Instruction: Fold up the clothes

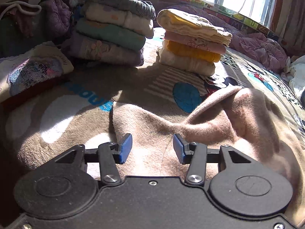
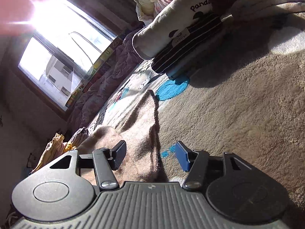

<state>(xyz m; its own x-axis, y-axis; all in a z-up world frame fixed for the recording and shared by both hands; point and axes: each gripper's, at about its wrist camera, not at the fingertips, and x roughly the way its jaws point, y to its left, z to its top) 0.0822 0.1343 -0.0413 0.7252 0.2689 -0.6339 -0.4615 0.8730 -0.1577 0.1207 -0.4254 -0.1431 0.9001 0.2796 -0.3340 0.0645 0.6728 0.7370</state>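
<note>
The left gripper [image 1: 152, 147] hangs with blue pads spread, the fuzzy beige-pink garment [image 1: 219, 126] lying rumpled directly beneath and ahead-right of it. The right gripper [image 2: 150, 155] is likewise spread, straddling a raised fold of that garment [image 2: 141, 126].

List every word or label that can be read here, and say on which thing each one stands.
"panda": on the white folded garment, last letter partly cut off.
"children": on its small tag.
Blue letters on the beige blanket: upside down, unreadable.
Print on the left folded garment: too small.
</note>
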